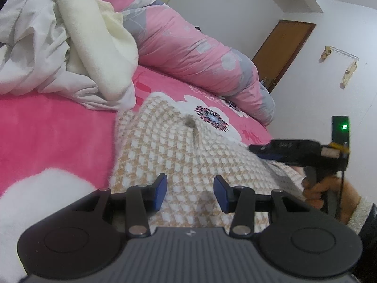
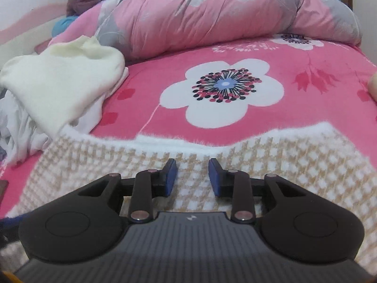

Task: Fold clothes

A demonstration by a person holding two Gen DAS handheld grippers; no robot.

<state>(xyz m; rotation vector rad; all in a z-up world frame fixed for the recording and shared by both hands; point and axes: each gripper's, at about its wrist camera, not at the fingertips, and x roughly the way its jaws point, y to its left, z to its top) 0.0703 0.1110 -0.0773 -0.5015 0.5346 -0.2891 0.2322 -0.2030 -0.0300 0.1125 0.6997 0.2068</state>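
1. On the bed, across the pink flowered sheet (image 2: 235, 54), lies a tan-and-white checked knitted garment (image 1: 179, 146) with a fluffy white edge; it is spread fairly flat near the front edge of the bed.
2. The left tool (image 1: 190, 192) hovers low over the near part of the checked garment, its blue pads (image 1: 161, 188) set apart with only the knit showing between them; nothing is gripped.
3. The right tool (image 2: 192, 176) is likewise over the checked garment, close to its fluffy white border, its blue-padded fingers (image 2: 170, 176) spread apart and empty.
4. In the left wrist view the right tool shows from the side at the garment's right edge, held by a hand (image 1: 315, 193) in a fuzzy white sleeve; a small green light glows on a dark part above it.
5. To the left of the checked garment sits a rumpled pile: a cream fleece piece (image 2: 59, 80) lying on top of crumpled white cloth (image 1: 35, 47). The pile touches the garment's far left corner.
6. Behind everything, a rolled pink and grey quilt (image 2: 212, 11) runs along the far side of the bed.
7. A brown door (image 1: 285, 47) stands in the white wall beyond the bed's end.
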